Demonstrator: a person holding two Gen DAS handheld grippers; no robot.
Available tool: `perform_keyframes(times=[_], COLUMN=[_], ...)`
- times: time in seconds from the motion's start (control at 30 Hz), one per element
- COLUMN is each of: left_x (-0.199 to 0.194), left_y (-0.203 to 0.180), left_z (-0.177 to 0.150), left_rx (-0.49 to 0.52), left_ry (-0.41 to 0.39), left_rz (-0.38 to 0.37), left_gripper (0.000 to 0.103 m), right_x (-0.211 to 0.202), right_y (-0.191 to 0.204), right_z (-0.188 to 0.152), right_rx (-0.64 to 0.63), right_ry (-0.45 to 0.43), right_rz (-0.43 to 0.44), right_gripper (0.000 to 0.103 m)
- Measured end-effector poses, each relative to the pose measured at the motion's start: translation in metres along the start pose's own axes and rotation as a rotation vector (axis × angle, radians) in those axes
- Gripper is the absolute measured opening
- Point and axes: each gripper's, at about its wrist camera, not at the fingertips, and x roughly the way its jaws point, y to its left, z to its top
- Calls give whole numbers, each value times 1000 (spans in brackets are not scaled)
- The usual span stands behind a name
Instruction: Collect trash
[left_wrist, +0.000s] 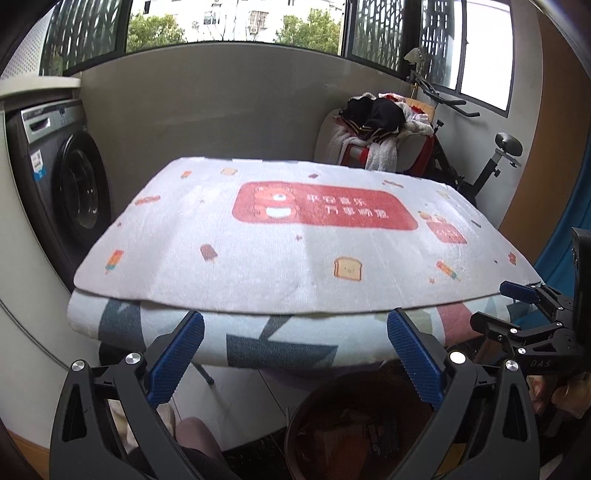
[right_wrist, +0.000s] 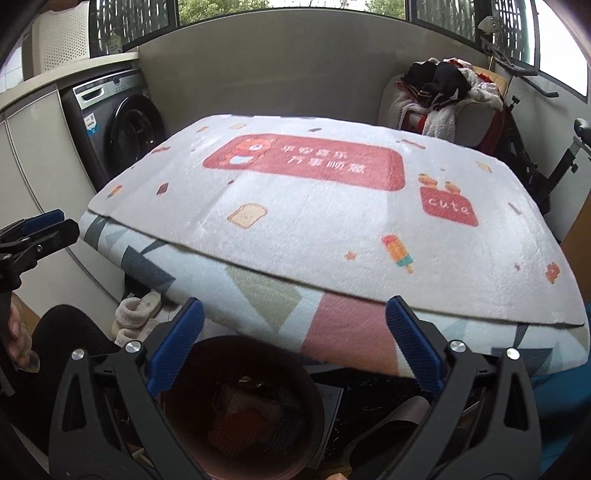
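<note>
Both wide open, nothing between the pads: left gripper (left_wrist: 295, 354), right gripper (right_wrist: 295, 343). Below, at the table (right_wrist: 332, 229) edge: brown bin (right_wrist: 240, 406) holding trash (right_wrist: 251, 413).

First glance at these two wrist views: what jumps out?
The white fleece mat with the red bear banner fills the middle, draped over a table on a geometric-print cloth. Below its near edge, on the floor, stands a dark brown round bin with scraps inside, seen between the open, empty right gripper. A grey front-loading washing machine sits at far left.
</note>
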Motion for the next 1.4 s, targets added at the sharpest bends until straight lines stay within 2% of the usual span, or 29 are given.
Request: perform_keyframes(times=[0.2, 0.33, 0.43, 0.7, 1.4], left_x=[-30, -43, -49, -60, -67], left_y=[-15, -28, -31, -30, -25], left_z=[49, 69, 76, 88, 90], left_rx=[73, 131, 137, 104, 98], left_ry=[-130, -173, -180, -165, -163], left_rz=[45, 114, 116, 56, 43], left_gripper=[97, 97, 97, 97, 97], right_x=[-33, -53, -65, -84, -94], right_y=[-9, -12, -13, -10, -8], right_z=[45, 65, 74, 84, 83], right_rx=[-21, -25, -23, -33, 4], right_ry=[-89, -122, -141, -168, -180], right_rz=[-68, -84, -90, -106, -99], right_gripper=[97, 97, 97, 97, 97])
